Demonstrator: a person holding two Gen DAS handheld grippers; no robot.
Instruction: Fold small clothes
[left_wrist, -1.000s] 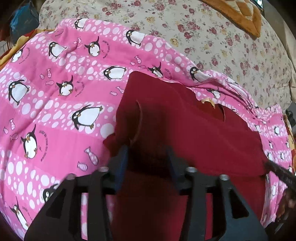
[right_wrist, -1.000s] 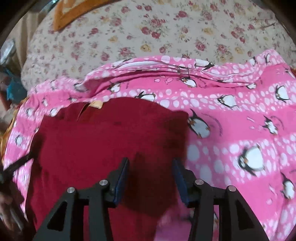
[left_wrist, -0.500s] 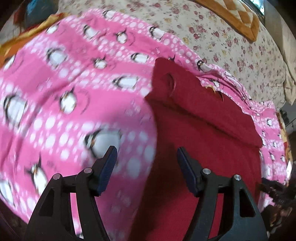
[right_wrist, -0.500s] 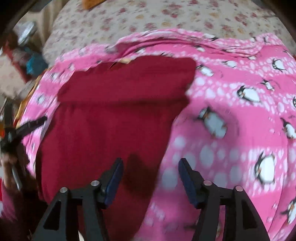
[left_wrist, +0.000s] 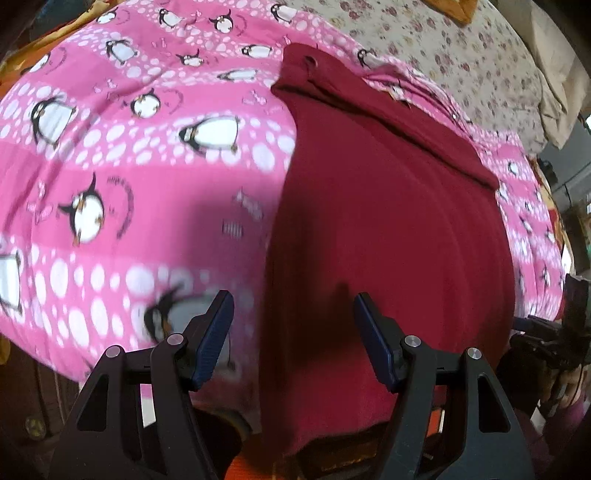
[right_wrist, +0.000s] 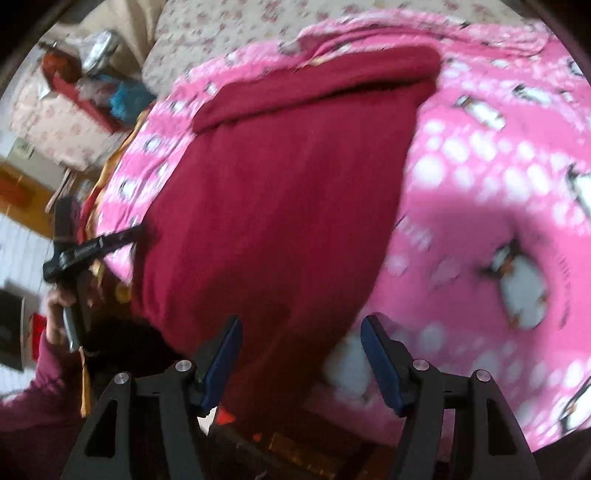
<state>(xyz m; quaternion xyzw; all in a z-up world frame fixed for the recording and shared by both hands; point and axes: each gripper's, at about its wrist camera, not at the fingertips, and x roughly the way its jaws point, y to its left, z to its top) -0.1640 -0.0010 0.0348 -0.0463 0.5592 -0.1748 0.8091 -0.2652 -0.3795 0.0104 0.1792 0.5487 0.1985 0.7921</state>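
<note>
A dark red garment lies flat on a pink penguin-print blanket, with a folded band across its far end. It also shows in the right wrist view. My left gripper is open and empty above the garment's near left edge. My right gripper is open and empty above the garment's near right edge. The left gripper also shows at the left of the right wrist view. The right gripper shows at the right of the left wrist view. The garment's near hem hangs over the bed edge.
The pink blanket lies on a floral bedspread. Cluttered items and a red shelf stand beyond the bed's left side. The bed's front edge lies right under both grippers.
Both grippers let go of the folded far end and pulled back toward the near hem. Their jaws opened wider. The garment's top fold stays in place.
</note>
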